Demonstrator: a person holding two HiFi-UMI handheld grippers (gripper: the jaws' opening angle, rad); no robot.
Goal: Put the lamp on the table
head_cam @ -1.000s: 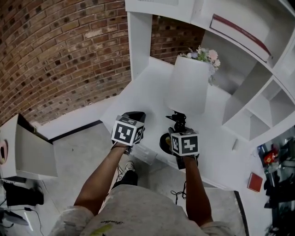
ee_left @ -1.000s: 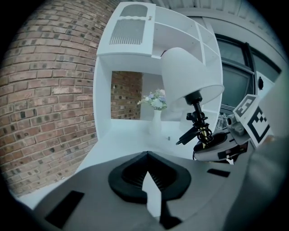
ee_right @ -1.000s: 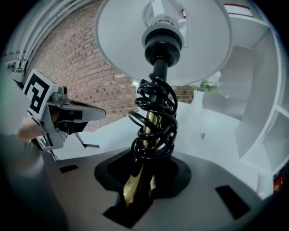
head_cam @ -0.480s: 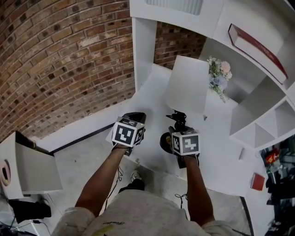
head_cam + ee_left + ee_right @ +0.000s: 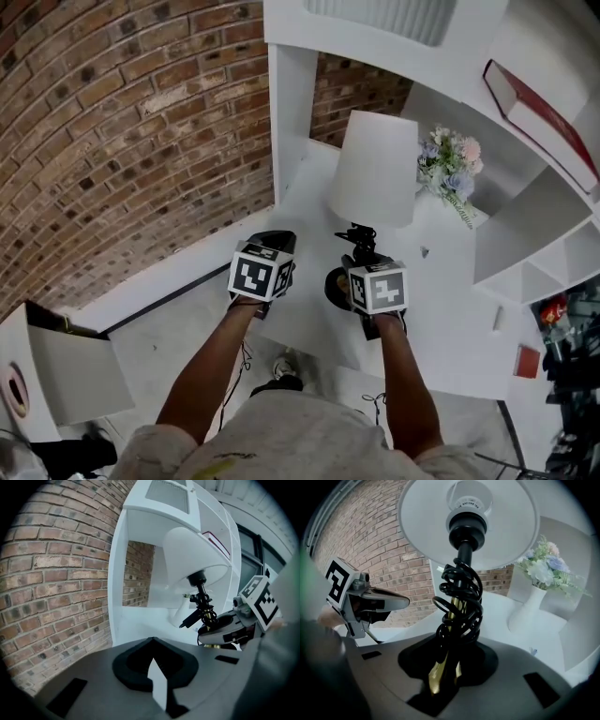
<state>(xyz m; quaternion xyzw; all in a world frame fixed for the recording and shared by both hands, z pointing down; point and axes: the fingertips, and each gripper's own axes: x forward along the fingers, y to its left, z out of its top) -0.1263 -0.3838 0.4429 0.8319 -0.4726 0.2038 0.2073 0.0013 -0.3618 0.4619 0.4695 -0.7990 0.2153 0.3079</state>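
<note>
The lamp has a white shade point(image 5: 375, 169), a thin brass stem wound with black cord point(image 5: 457, 616) and a dark round base point(image 5: 335, 287). My right gripper point(image 5: 364, 258) is shut on the stem just below the cord; in its own view the brass sits between the jaws point(image 5: 445, 677) and the shade point(image 5: 468, 522) opens overhead. The lamp hangs upright over the white table point(image 5: 305, 202). My left gripper point(image 5: 272, 236) is level with it on the left, apart from the lamp, jaws point(image 5: 154, 667) together with nothing in them. From there I see the shade point(image 5: 197, 559) and right gripper point(image 5: 227, 630).
A white vase of pastel flowers point(image 5: 450, 171) stands on the table right of the lamp. White shelving point(image 5: 286, 112) rises behind, with a red book point(image 5: 544, 103) on a shelf. A brick wall point(image 5: 122, 122) runs along the left. A white box point(image 5: 75, 375) sits low left.
Both grippers and the lamp have travelled forward over the white table toward the shelving. The shade now stands left of the flowers instead of in front of them.
</note>
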